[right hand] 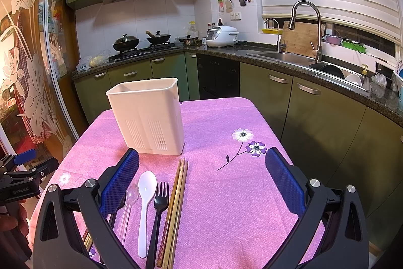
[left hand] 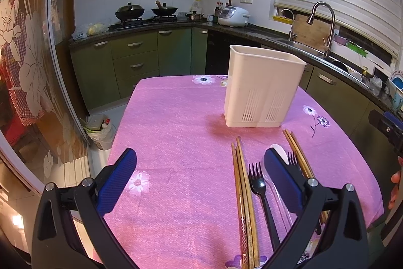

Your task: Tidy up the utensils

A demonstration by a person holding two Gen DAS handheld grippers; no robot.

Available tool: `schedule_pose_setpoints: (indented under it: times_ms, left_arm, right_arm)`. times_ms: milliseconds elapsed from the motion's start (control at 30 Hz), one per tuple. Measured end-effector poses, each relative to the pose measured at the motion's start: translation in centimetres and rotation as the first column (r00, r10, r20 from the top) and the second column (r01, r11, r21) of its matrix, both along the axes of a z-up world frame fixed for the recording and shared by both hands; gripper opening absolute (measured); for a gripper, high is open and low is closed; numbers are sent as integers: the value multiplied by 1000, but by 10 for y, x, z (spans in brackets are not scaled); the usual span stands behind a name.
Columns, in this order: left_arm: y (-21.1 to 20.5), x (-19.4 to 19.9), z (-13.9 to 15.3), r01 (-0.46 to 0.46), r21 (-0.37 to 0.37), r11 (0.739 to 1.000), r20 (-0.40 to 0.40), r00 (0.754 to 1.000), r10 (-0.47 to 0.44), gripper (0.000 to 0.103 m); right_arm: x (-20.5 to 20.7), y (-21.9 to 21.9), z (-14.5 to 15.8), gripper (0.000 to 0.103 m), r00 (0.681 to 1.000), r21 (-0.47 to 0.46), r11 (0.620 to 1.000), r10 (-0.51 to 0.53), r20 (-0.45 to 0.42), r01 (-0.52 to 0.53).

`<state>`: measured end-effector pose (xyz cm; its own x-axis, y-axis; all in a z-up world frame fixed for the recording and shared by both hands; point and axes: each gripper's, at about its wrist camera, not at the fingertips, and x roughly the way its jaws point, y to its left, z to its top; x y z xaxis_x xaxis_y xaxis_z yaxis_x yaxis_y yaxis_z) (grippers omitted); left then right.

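A white plastic utensil holder [left hand: 262,90] [right hand: 148,115] stands upright on the pink tablecloth. In front of it lie utensils in a row: wooden chopsticks [left hand: 243,198] [right hand: 175,213], a black fork [left hand: 259,190] [right hand: 158,208], a white spoon [right hand: 144,203], a clear spoon [right hand: 129,201] and a second chopstick pair [left hand: 298,155]. My left gripper [left hand: 200,175] is open above the cloth, left of the utensils. My right gripper [right hand: 201,178] is open, above the cloth right of the utensils. Both are empty.
The table [right hand: 226,193] has a pink flowered cloth. Green kitchen cabinets [right hand: 314,117], a sink with tap [right hand: 302,52] and a stove with pans [right hand: 141,42] surround it. A bin [left hand: 99,130] stands on the floor at the left.
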<state>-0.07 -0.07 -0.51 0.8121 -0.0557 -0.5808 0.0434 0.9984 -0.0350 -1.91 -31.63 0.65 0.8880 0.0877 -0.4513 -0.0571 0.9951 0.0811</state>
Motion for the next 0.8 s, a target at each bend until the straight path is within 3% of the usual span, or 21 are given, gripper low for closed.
schedule_pose_setpoints:
  times_ms: [800]
  left_arm:
    - [2, 2, -1, 0, 2, 1000, 0, 1000, 0, 96]
  right_arm:
    - [0, 0, -1, 99, 1000, 0, 1000, 2, -3, -2]
